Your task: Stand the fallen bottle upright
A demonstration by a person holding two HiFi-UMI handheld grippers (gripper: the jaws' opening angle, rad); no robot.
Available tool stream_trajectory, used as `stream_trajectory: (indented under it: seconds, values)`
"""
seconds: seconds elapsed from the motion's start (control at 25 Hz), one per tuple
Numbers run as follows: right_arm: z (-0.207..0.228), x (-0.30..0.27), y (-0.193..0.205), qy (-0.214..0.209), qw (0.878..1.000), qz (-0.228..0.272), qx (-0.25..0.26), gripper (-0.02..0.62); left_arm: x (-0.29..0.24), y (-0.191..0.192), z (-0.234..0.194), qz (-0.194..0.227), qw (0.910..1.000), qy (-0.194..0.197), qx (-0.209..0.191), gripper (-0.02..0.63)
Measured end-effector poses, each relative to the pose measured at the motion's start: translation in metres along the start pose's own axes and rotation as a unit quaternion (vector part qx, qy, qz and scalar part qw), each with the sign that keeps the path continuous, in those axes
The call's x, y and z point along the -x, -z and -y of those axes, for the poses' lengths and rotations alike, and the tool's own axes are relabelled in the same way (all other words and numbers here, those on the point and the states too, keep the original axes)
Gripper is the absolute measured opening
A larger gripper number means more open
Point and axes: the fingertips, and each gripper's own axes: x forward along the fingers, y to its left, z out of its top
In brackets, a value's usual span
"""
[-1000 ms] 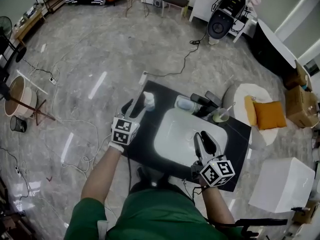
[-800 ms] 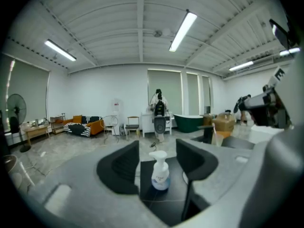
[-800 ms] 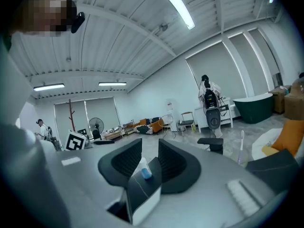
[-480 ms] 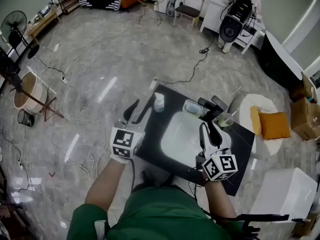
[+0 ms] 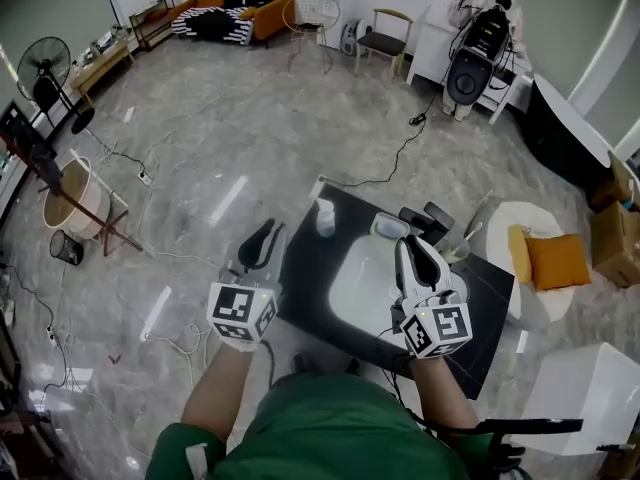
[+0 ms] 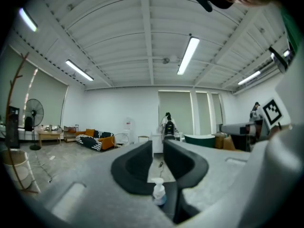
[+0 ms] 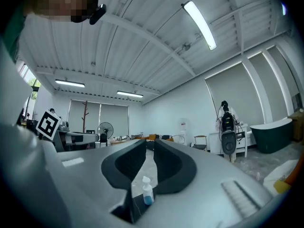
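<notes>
The bottle (image 5: 325, 218) stands upright at the far left corner of the black worktop (image 5: 300, 293), just left of the white basin (image 5: 365, 283) sunk into it. It is a small clear bottle with a white pump head and blue liquid low inside, and nothing touches it.

Your left tongs (image 5: 268, 231) are pressed together and hold nothing. You hold them level, off the left edge of the worktop and over the grey floor, well apart from the bottle. In the left gripper view the bottle (image 6: 159, 192) shows small and distant, low in line with the slit of the tongs (image 6: 158, 148).

Your right tongs (image 5: 410, 244) are closing with only a narrow gap between them, and nothing sits in that gap. They hang over the right side of the basin, pointing to the far side. In the right gripper view the bottle (image 7: 147, 190) appears far off, low between the tongs (image 7: 149, 146), on the dark worktop, clear of both pads.
</notes>
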Motion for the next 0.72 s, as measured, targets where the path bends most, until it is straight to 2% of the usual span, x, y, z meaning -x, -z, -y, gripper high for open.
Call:
stream_trajectory:
  seconds: [0.44, 0.72]
  values:
    - [-0.005, 0.01, -0.017, -0.024, 0.998, 0.023, 0.05, 0.04, 0.014, -0.015, 0.003, 0.018, 0.9995, -0.025, -0.008, 0.066]
    - [-0.005, 0.01, -0.019, -0.024, 0.998, 0.026, 0.049, 0.037, 0.013, -0.018, 0.004, 0.02, 0.9995, -0.023, -0.01, 0.069]
